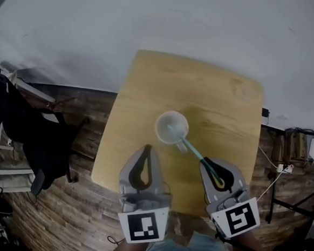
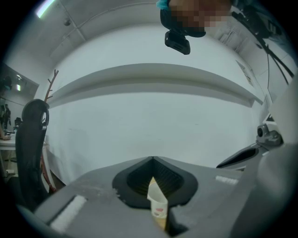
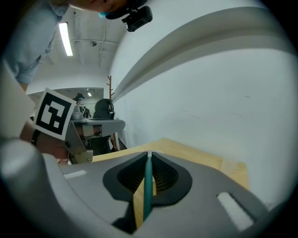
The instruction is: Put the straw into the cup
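Straw [image 1: 194, 149] first: the teal stick ran slantwise from the right gripper [image 1: 206, 160] up to the cup [image 1: 158, 131]. Its far end sat over the cup's mouth and, as far as I could judge from above, just inside the rim. That claw was pinched tight on the straw's lower part. The cup stood upright near the middle of the wooden table [image 1: 143, 85]. The left gripper [image 1: 147, 149] hung just short of the cup, not touching it, its claw pressed together on a small paper scrap [image 2: 157, 204].

The risk I saw was the light cup tipping or sliding. Nothing steadied it, so a sideways push from the slanted straw against the rim could topple it. Letting go too soon, with the straw so steeply slanted, might also let it lever back out over the edge.

The head view alone showed straw and cup together. Neither gripper view caught the cup at all. The right gripper view showed what the head view could not: the straw lying along the seam of the closed jaws, with the table edge and a pale wall [image 3: 209, 107] beyond. Only the left gripper view revealed the folded scrap with its pink mark, which was invisible from above.
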{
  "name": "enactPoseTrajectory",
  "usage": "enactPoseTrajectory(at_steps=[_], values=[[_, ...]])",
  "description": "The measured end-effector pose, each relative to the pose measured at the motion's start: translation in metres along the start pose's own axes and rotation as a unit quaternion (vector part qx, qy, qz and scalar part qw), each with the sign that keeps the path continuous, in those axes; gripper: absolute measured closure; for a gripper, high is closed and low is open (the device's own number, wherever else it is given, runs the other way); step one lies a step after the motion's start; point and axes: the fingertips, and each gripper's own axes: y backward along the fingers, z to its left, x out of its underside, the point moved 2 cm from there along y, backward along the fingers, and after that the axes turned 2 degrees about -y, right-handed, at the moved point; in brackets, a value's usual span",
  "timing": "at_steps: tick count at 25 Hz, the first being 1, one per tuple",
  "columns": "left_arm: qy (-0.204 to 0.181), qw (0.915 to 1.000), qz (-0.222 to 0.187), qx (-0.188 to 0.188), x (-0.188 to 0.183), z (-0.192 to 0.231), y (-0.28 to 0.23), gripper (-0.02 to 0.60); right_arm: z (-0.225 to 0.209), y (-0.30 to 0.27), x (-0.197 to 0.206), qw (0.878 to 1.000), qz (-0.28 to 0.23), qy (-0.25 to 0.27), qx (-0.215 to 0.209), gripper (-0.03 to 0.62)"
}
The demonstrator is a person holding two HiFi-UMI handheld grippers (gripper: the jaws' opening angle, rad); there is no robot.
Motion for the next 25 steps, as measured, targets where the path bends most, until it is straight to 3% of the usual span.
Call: enactPoseTrajectory(at_steps=[13, 25], values=[[0.011, 0.9995, 0.026, 0.014, 0.032, 0.01, -0.024, 0.565, 0.002, -0.039, 0.028, 0.999, 0.046, -0.011, -0.008, 0.556], [0.002, 0.9994, 0.022, 0.026, 0.023, 0.006, -0.024, 0.565, -0.006, -0.039, 0.02, 1.0, 0.022, -0.02, 0.01, 0.522]])
